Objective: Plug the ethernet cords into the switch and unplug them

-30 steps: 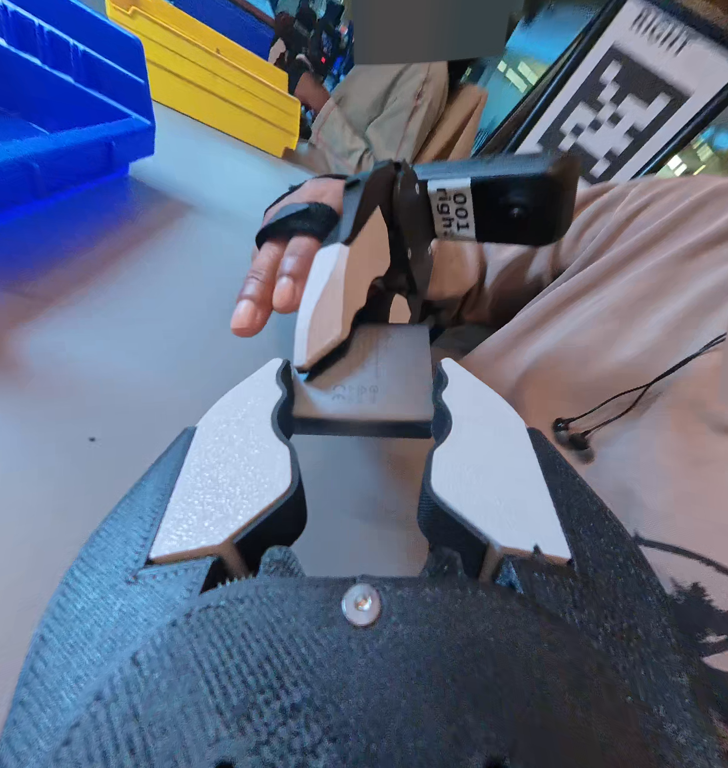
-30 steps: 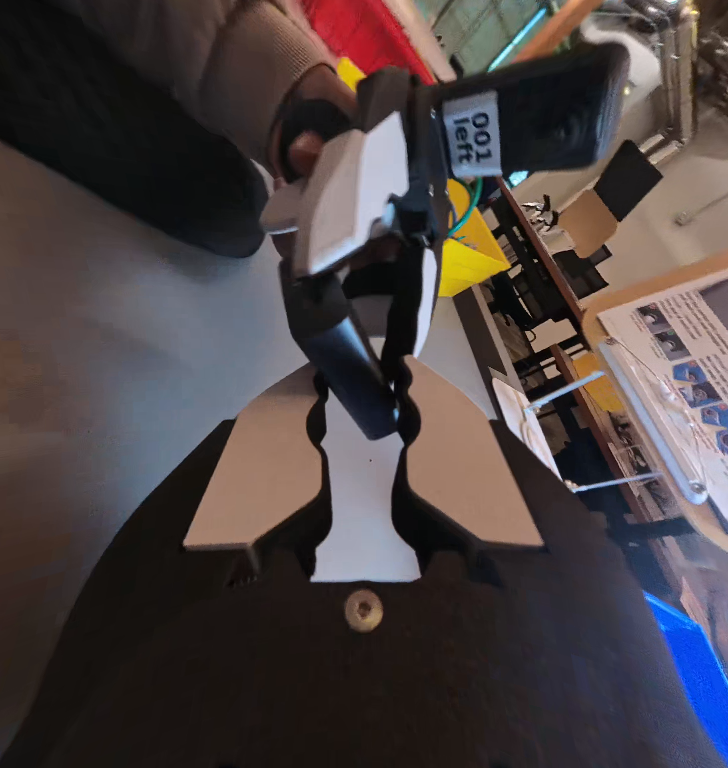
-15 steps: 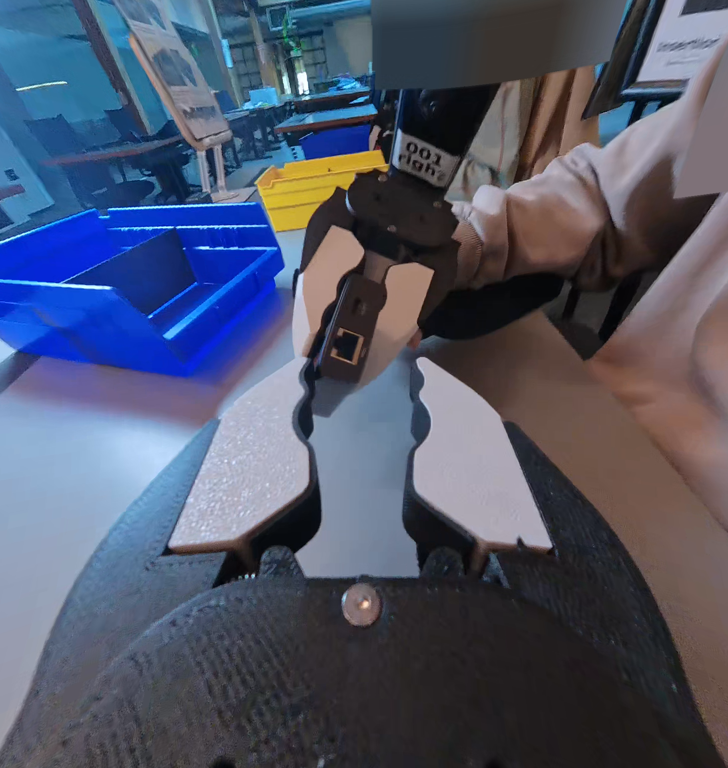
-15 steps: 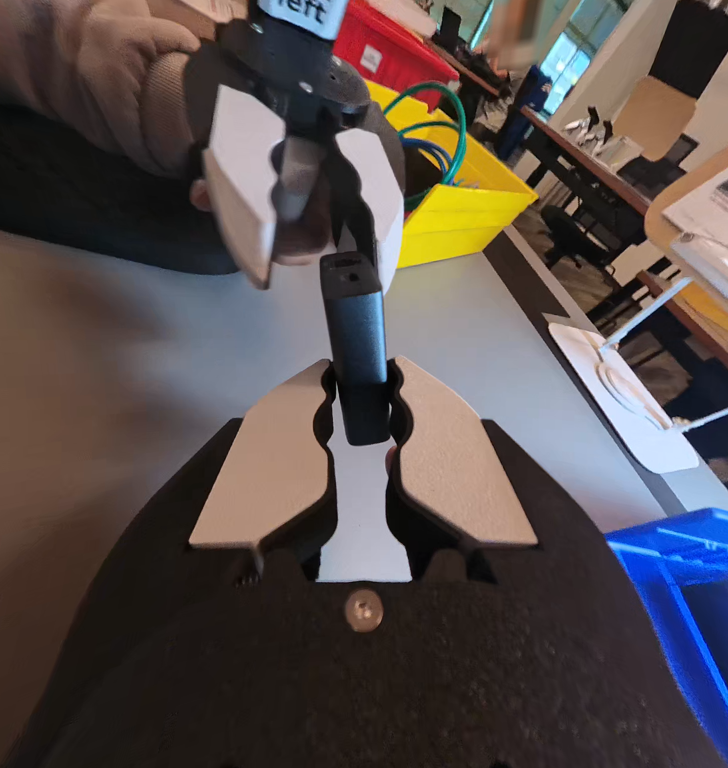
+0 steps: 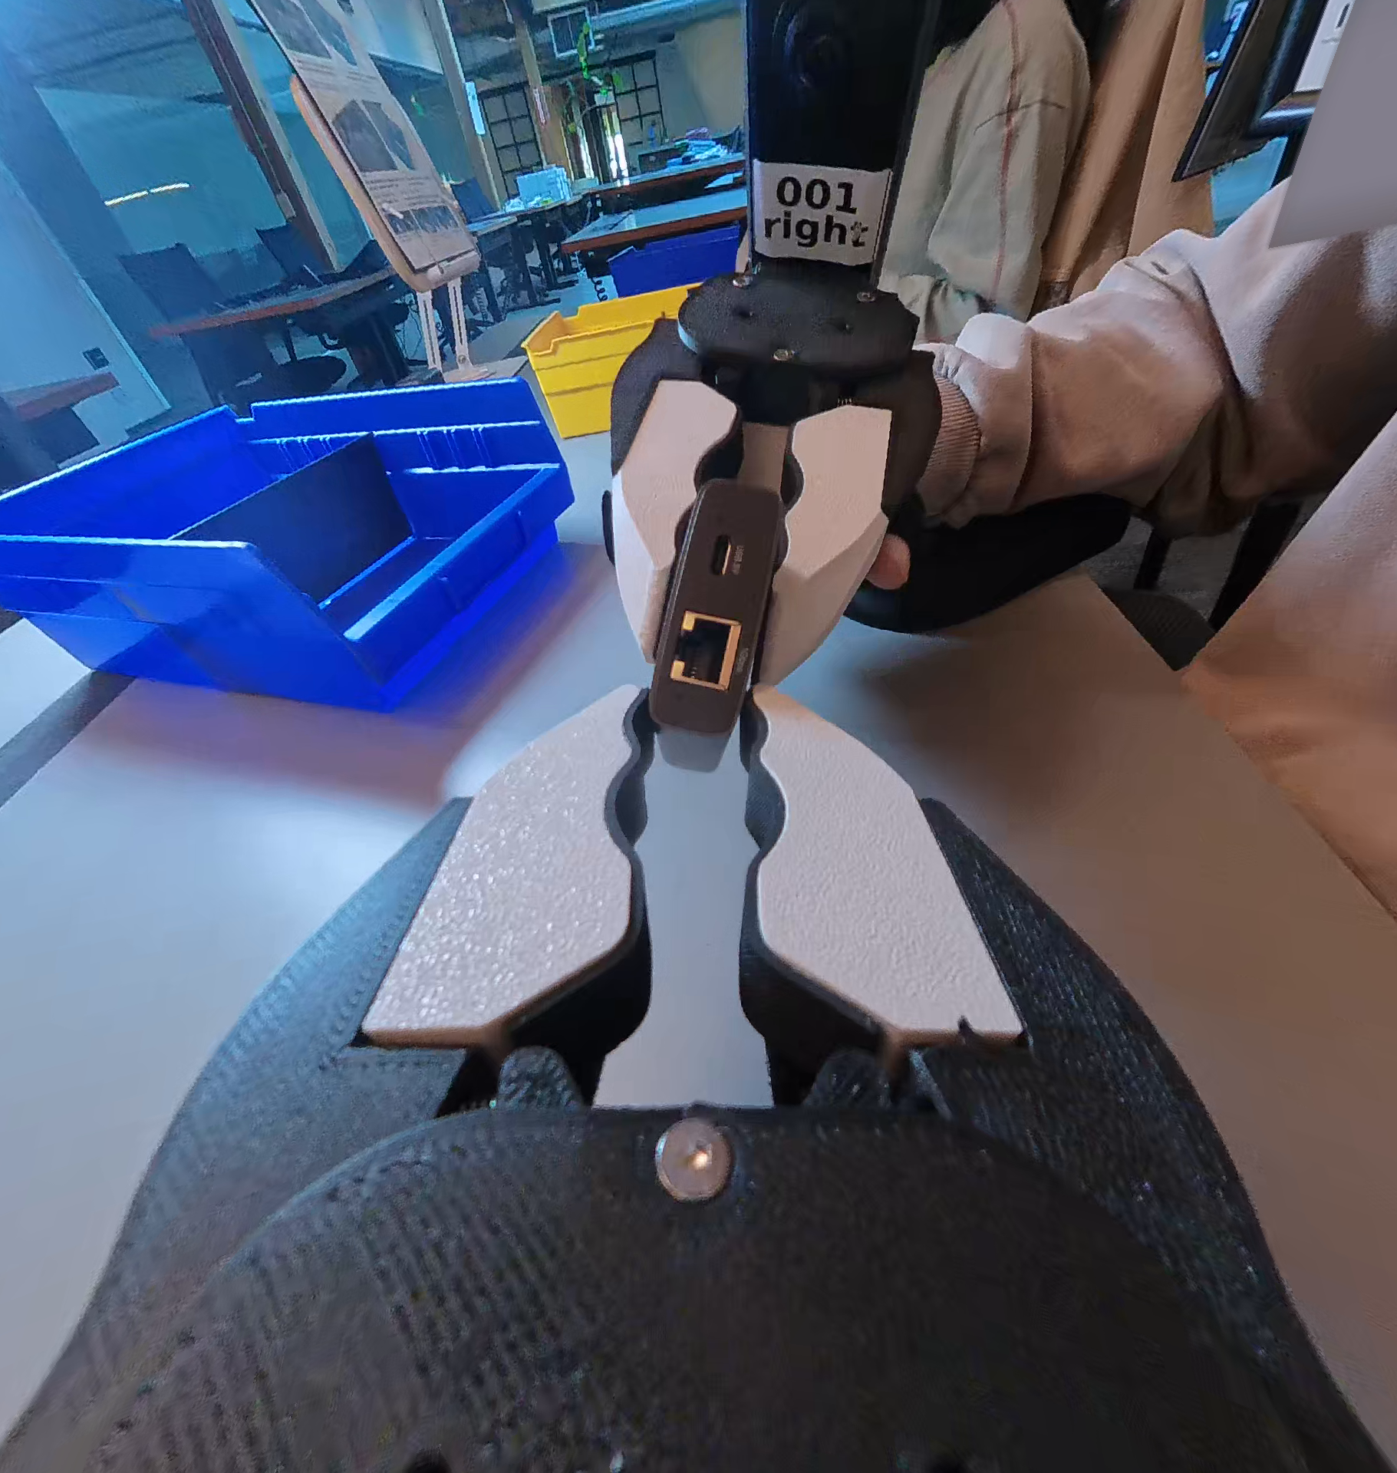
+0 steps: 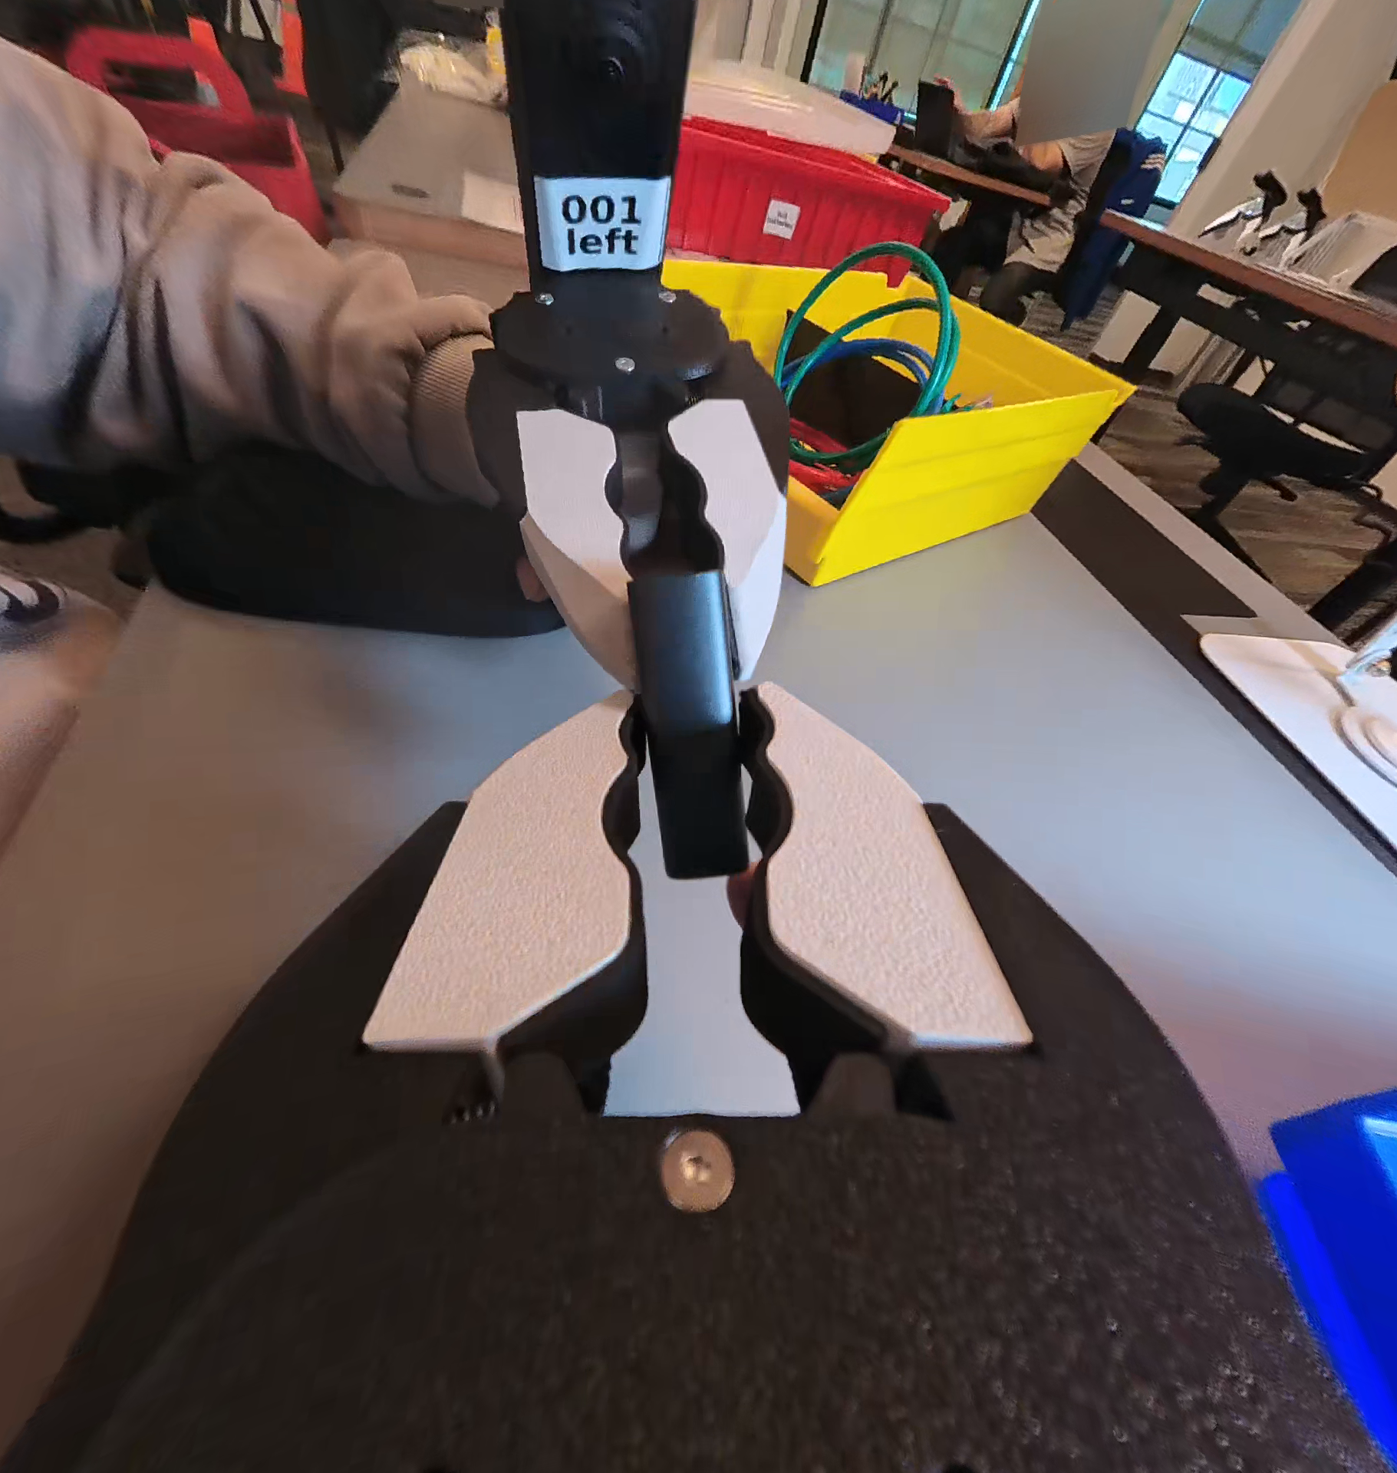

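Observation:
A small dark switch (image 5: 699, 606) with one ethernet port on its face is held in the air between my two grippers, which face each other over the grey table (image 5: 201, 837). My right gripper (image 6: 695, 709) is shut on one narrow end of the switch (image 6: 691, 717). My left gripper (image 5: 691, 709) is closed on the other end, its fingertips against the switch's sides. No cord is in the port. Green, blue and red ethernet cords (image 6: 870, 351) lie coiled in a yellow bin (image 6: 966, 470) behind the left gripper.
A blue bin (image 5: 280, 542) stands on the table to the left in the left wrist view, with a yellow bin (image 5: 591, 359) behind it. A blue bin corner (image 6: 1356, 1243) and a white stand base (image 6: 1309, 701) lie at the right. A person's sleeves flank the grippers.
The left gripper let go of the switch's broad sides and the right gripper took it. Both grippers swung level, and the left jaws have narrowed onto the switch's near end.

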`<state>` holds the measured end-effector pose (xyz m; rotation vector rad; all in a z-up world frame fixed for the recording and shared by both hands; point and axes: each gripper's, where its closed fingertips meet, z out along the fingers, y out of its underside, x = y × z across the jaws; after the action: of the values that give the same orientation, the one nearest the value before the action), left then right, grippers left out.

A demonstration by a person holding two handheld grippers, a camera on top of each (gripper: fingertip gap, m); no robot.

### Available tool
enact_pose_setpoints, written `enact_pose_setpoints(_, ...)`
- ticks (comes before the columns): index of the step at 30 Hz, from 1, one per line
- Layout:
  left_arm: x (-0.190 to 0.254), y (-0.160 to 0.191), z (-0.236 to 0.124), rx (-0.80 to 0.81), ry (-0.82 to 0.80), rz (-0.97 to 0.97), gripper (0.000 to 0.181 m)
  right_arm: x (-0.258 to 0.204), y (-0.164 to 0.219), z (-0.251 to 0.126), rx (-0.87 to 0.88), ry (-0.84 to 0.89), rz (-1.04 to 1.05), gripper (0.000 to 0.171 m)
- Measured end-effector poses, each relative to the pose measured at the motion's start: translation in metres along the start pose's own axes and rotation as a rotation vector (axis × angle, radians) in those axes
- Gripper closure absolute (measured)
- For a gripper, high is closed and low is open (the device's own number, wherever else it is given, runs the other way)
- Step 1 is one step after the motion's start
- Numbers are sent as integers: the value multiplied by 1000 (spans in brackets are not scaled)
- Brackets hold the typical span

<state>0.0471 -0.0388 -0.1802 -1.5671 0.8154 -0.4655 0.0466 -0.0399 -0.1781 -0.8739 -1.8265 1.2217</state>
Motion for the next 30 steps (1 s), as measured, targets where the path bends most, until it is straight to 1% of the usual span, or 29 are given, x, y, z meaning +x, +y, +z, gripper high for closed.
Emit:
enact_pose_setpoints(6, 2, -4, -1, 28, 3, 33, 161, -1, -3, 0, -25, 45, -84, 150)
enact_pose_setpoints(9, 9, -10, -1, 61, 34, 42, 161, -7, -3, 3, -34, 46, -135, 149)
enact_pose_setpoints(13, 9, -12, -1, 65, 27, 59, 161, -6, -5, 3, -41, 70, -184, 149)
enact_pose_setpoints(19, 5, -5, 1, 27, 11, 57, 161, -3, 1, 3, -86, 95, -223, 149)
enact_pose_setpoints(23, -4, -2, -3, 4, -20, 54, 164, 6, 6, 1, -118, 142, -258, 149)
enact_pose_setpoints(25, -13, -11, -13, 7, -61, 65, 165, 13, 4, -3, -122, 192, -283, 149)
enact_pose_setpoints(27, -29, -31, -36, -9, -121, 95, 158, 22, -1, -10, -122, 256, -319, 149)
enact_pose_setpoints(28, -43, -44, -53, -43, -182, 100, 153, 28, -4, -14, -123, 291, -337, 149)
enact_pose_setpoints(30, -81, -64, -98, -159, -372, 118, 148, 40, -7, -20, -132, 346, -367, 149)
